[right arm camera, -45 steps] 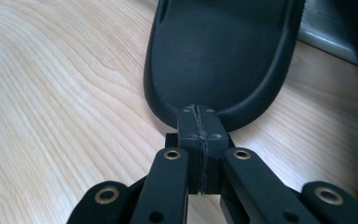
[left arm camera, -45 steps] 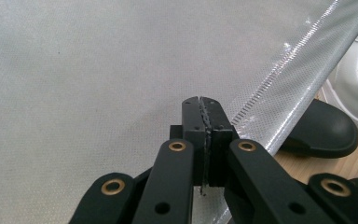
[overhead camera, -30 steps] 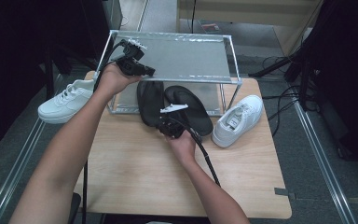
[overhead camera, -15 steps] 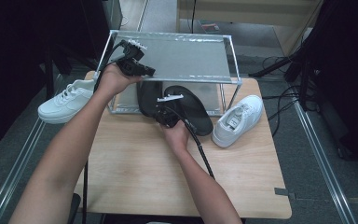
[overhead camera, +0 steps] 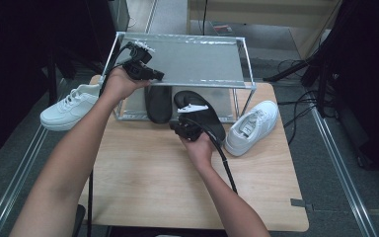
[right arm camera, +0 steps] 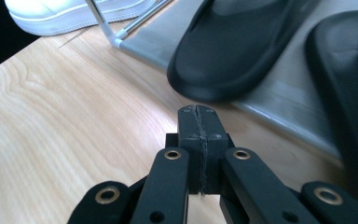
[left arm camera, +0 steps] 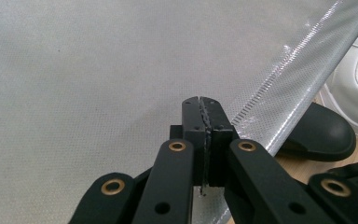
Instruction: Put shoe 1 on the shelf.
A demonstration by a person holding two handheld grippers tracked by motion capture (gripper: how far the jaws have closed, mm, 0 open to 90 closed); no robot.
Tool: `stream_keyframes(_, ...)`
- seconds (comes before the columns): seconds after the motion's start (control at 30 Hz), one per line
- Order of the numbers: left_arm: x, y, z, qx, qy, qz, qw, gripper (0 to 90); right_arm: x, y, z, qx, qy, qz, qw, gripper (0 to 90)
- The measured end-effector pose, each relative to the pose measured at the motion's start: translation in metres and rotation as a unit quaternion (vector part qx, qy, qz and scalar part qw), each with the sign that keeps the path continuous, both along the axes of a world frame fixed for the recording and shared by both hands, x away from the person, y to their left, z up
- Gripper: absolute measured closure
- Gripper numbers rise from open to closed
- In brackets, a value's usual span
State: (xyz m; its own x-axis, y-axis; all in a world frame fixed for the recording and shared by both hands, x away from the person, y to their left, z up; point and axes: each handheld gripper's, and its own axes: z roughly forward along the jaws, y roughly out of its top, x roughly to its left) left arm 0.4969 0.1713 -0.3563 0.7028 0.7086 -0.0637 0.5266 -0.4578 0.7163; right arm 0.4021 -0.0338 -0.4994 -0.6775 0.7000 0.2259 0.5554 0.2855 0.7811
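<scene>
I saw a white sneaker (overhead camera: 70,106) hanging partly off the table's (overhead camera: 143,192) left edge; just right of it my left forearm ran up from the bottom left corner, stretched long and straight, the wrist lifted so the left gripper (overhead camera: 154,75) sat over the front left corner of the metal rack's (overhead camera: 187,59) top shelf, pointing right across it; in the left gripper view its jaws were pressed together with nothing between them, poised above the grey shelf (left arm camera: 98,70); under that shelf the left black slipper (overhead camera: 158,102) lay on the rack's lower tray, toe toward me; beside it the right black slipper (overhead camera: 205,116) lay angled, its toe reaching out over the table; my right forearm came up from the bottom centre, bent slightly inward, the hand cupped under the right gripper (overhead camera: 176,129), which sat close before the slippers, aimed left; its jaws were likewise pressed together and empty, hovering over bare wood near the left slipper's toe (right arm camera: 233,60); farthest right another white sneaker (overhead camera: 252,127) rested on the table beside the rack.
</scene>
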Motion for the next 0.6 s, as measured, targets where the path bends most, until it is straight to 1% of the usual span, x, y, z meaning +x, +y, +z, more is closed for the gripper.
stream_keyframes(0.13,0.0,0.0,0.0,0.0,0.001,0.0,1.0,90.0,-0.011,-0.017,0.003,0.005,-0.005,-0.006,1.0,90.0)
stream_keyframes(0.33,0.0,0.0,0.0,0.0,0.001,0.0,1.0,90.0,-0.03,-0.044,0.008,-0.002,-0.015,-0.012,0.9998,90.0)
stream_keyframes(0.43,0.0,0.0,0.0,-0.001,0.001,0.002,1.0,90.0,-0.038,-0.056,0.006,0.0,-0.012,-0.022,0.9997,90.0)
stream_keyframes(0.6,0.0,0.0,0.0,0.0,0.001,0.001,1.0,90.0,-0.049,-0.072,0.002,-0.014,-0.01,-0.034,0.9993,90.0)
